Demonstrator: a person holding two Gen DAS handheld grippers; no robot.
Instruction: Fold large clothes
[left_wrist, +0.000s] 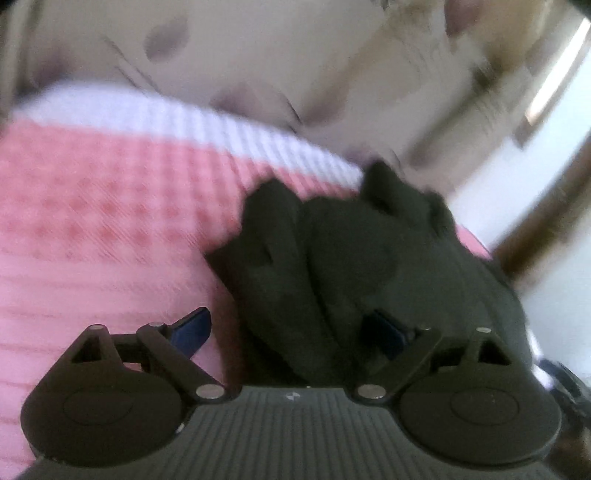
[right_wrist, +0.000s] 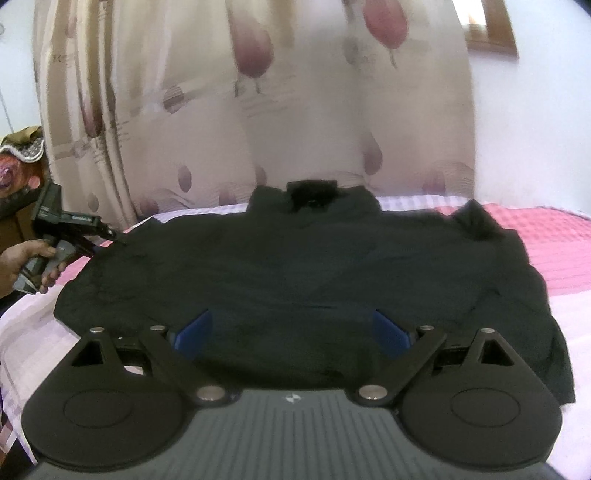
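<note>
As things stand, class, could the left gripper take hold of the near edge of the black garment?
Probably yes: the left gripper is open, with a bunched fold of the black garment right between its fingers and nothing blocking it.

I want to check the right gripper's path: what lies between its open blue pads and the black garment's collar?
Only the spread black fabric garment itself; the right wrist view shows nothing else before the collar.

garment (right_wrist: 295, 266): matt black cloth | bedcover (left_wrist: 92, 221): pink woven cloth, waffled | curtain (right_wrist: 295, 110): smooth printed fabric
</note>
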